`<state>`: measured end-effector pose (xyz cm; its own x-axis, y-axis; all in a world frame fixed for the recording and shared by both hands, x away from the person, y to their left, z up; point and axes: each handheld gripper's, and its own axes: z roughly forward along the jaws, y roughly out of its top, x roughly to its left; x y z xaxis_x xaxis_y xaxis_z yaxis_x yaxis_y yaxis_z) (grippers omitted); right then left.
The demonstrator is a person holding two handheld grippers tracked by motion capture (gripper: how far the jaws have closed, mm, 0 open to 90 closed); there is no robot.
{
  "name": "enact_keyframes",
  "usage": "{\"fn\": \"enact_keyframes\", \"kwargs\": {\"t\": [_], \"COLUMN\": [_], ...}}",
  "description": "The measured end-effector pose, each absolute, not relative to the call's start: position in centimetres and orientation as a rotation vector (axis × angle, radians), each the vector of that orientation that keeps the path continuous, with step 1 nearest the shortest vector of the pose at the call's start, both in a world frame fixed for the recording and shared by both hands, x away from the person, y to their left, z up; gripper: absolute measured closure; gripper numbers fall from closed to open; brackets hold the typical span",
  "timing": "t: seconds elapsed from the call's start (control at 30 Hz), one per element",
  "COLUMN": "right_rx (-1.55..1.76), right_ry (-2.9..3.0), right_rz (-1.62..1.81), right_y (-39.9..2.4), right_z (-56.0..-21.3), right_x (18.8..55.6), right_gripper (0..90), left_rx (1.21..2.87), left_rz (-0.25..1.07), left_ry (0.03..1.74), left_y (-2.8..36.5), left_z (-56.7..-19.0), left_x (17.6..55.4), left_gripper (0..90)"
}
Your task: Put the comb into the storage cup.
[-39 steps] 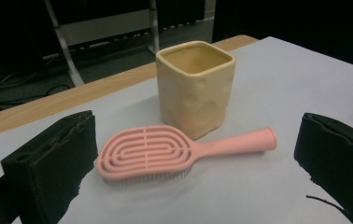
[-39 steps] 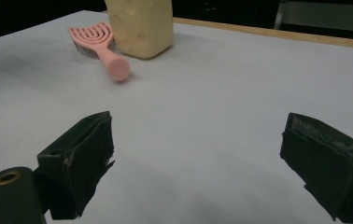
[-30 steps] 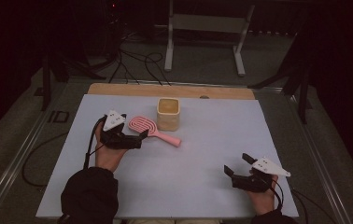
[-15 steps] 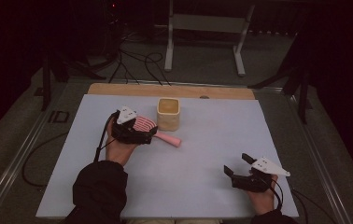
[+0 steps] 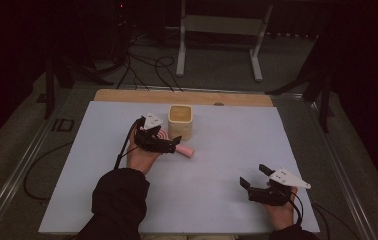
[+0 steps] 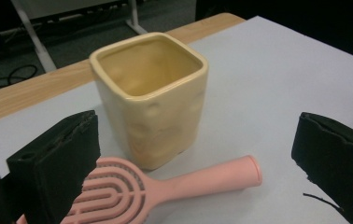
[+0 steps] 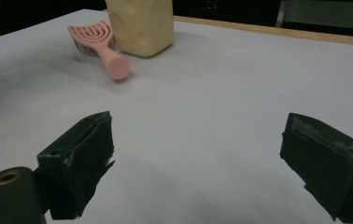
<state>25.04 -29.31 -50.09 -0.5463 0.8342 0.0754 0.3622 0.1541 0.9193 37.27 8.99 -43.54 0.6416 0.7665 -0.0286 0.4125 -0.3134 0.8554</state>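
Since the earlier frame your left claw (image 5: 169, 144) has travelled toward 3 o'clock and now sits over the pink brush (image 6: 165, 184), head end; your right claw (image 5: 255, 176) has not moved, parked near the 5 o'clock corner of the bench (image 5: 237, 135).

Left claw: jaws apart, straddling the brush, nothing clamped. One jaw hangs beside the slotted head, the other well off past the handle tip; likely a line-up for a pick. Right claw: jaws apart, holding nothing, kept clear of the work.

Brush lies flat on the bench, just at the 6 o'clock side of the yellow cup (image 5: 180, 121), close to its base; touching or not, cannot tell. Long axis runs roughly 10-to-4 in the high view: head toward 10, handle tip toward 4.

Cup stands upright, mouth open.
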Motion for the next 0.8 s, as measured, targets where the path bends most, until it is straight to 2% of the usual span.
{"fn": "enact_keyframes", "kwargs": {"t": [0.4,0.63,0.8], "right_rx": [1.139,1.137,1.13], "right_ry": [1.987,1.995,1.999], "right_rz": [1.375,1.372,1.371], "right_y": [-29.3,-29.2,-29.1], "right_z": [-50.2,-50.2,-50.2], "right_x": [25.1,25.2,25.2], "right_gripper": [9.3,9.3,9.3], "left_rx": [1.99,2.045,2.078], "left_rz": [0.425,0.428,0.382], "left_ry": [0.934,0.937,0.931], "left_y": [7.2,5.9,5.0], "left_z": [-44.9,-45.6,-46.3], "left_x": [37.8,38.0,38.5], "left_gripper": [6.6,25.5,48.8]}}
